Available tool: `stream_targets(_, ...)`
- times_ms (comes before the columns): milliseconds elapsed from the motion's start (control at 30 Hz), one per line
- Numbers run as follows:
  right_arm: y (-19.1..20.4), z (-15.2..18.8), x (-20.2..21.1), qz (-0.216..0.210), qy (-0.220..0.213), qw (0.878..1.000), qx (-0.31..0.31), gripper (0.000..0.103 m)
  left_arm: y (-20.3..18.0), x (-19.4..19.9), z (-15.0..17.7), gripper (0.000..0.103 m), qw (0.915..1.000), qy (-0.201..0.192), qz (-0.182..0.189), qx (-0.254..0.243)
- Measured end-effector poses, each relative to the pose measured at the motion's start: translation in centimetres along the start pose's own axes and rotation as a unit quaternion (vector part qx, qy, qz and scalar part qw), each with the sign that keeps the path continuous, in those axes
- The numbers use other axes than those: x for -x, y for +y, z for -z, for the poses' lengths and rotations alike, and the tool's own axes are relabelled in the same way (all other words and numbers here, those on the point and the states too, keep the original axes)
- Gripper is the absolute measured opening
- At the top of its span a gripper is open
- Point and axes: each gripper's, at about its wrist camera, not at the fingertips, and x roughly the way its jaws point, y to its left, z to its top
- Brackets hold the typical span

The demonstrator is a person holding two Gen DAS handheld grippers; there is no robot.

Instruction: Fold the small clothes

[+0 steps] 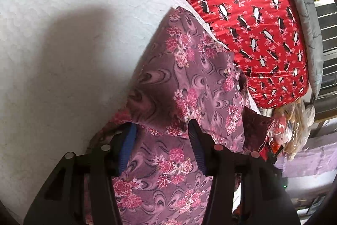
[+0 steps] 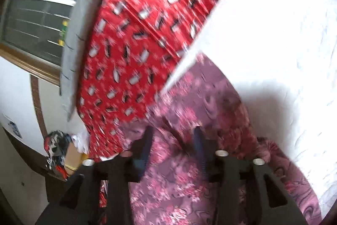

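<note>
Left gripper (image 1: pixel 162 136): fingers parted, purple flowered cloth (image 1: pixel 189 77) draped between and over them; whether pads pinch it, cannot tell. Likely propping cloth up so a fold can be laid.

Right gripper (image 2: pixel 172 138): view blurred; fingers parted, same cloth (image 2: pixel 189 119) bunched between and under them; grip cannot be told.

Beyond fingertips: cloth spreads over edge of white sheet (image 1: pixel 63 35), probably serving as folding surface.

Farther: red patterned cover (image 1: pixel 252 24) behind sheet. Farthest: grey padded edge (image 1: pixel 303 3), barred window (image 2: pixel 38 20).
</note>
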Motion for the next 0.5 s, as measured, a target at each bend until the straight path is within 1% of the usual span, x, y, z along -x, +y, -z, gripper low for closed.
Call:
stream_targets(33, 0.7, 0.0, 0.0, -0.005, 0.003, 1.000, 0.016, 0.050, -0.1, -0.1, 0.0, 0.049, 1.0000, 0.000, -0.002, -0.001)
stream_targets(100, 2.9, 0.5, -0.9, -0.008, 0.021, 0.997, 0.071, 0.054, -0.3, -0.4, 0.1, 0.049, 1.0000, 0.001, -0.005, -0.003)
stream_targets(133, 4.6, 1.4, -1.4, -0.003, 0.032, 0.993, 0.118, 0.061, -0.4, -0.6, 0.1, 0.049, 1.0000, 0.001, -0.008, -0.005)
stream_targets(167, 5.6, 2.1, -1.4, 0.005, 0.036, 0.988, 0.152, 0.068, -0.6, -0.7, 0.2, 0.049, 0.9999, 0.002, -0.010, -0.007)
stream_targets(233, 8.1, 4.6, -2.6, 0.043, 0.038, 0.966, 0.252, 0.073, -0.8, -1.0, 0.2, 0.049, 0.9998, 0.003, -0.016, -0.010)
stream_targets(267, 9.1, 5.8, -3.5, 0.076, 0.031, 0.948, 0.306, 0.073, -0.8, -1.1, 0.2, 0.049, 0.9998, 0.004, -0.018, -0.011)
stream_targets(300, 9.8, 6.9, -4.5, 0.124, 0.020, 0.924, 0.360, 0.073, -0.9, -1.2, 0.1, 0.049, 0.9997, 0.005, -0.020, -0.012)
stream_targets(333, 10.0, 7.4, -5.3, 0.162, 0.012, 0.906, 0.391, 0.071, -0.9, -1.1, 0.1, 0.049, 0.9997, 0.006, -0.021, -0.012)
stream_targets(367, 10.0, 7.4, -6.2, 0.196, 0.007, 0.892, 0.408, 0.056, -0.9, -1.0, 0.1, 0.049, 0.9997, 0.006, -0.020, -0.014)
stream_targets(400, 9.6, 6.9, -6.6, 0.207, 0.007, 0.892, 0.402, 0.039, -1.0, -0.9, 0.0, 0.049, 0.9997, 0.004, -0.019, -0.018)
stream_targets(433, 8.9, 5.6, -6.6, 0.185, 0.021, 0.912, 0.366, 0.006, -1.0, -0.7, 0.0, 0.049, 0.9996, 0.002, -0.018, -0.022)
stream_targets(467, 7.9, 3.8, -6.3, 0.146, 0.039, 0.940, 0.305, 0.006, -0.9, -0.7, 0.0, 0.049, 0.9995, 0.001, -0.018, -0.025)
stream_targets(500, 6.6, 2.2, -5.4, 0.111, 0.036, 0.963, 0.242, 0.006, -0.8, -0.7, -0.1, 0.049, 0.9994, 0.001, -0.021, -0.027)
